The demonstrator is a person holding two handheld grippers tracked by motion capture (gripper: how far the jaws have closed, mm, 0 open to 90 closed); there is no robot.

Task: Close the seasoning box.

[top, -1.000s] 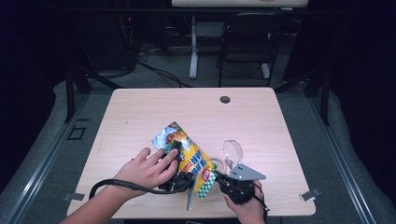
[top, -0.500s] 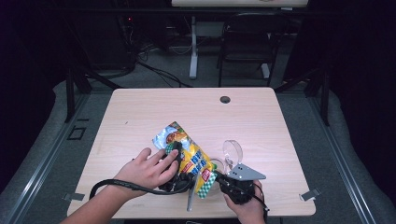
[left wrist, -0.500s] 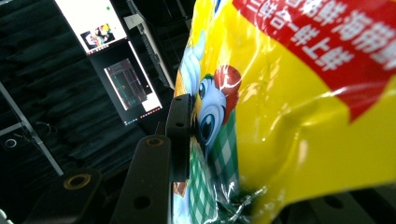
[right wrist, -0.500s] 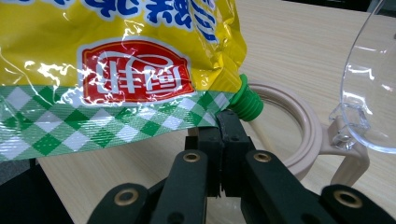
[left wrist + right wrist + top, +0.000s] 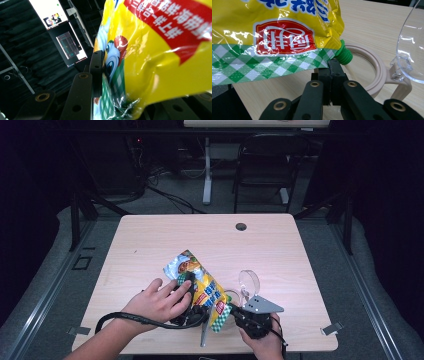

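In the high view, a crinkled yellow snack bag with a green-checked sealed edge [image 5: 200,287] is seen lying aslant on the near half of the pale wooden table [image 5: 150,240], held at both ends. The left gripper [image 5: 192,307] is covered by the person's left hand [image 5: 157,301], spread over the bag's near-left side, while the right gripper [image 5: 235,312], under its grey three-cornered plate, is set against the bag's checked corner. Just beyond that corner a clear plastic dome-shaped lid [image 5: 248,282] and a beige plastic ring [image 5: 231,296] are seen on the table. Compared with the pictures from a second and half a second ago, almost nothing has shifted — bag, hands and lid keep the same places, so a hold is judged to be settling rather than a move under way. In the left gripper view, the bag [image 5: 155,50] is seen pressed against the inner face of one black jaw; the other jaw is hidden behind the film, so the left gripper [image 5: 107,82] is judged closed on the bag. In the right gripper view, the jaws are brought together with no gap, their tips meeting just under the checked seam [image 5: 269,62] beside a small green ribbed nub [image 5: 343,56] — whether film is actually pinched cannot be told.
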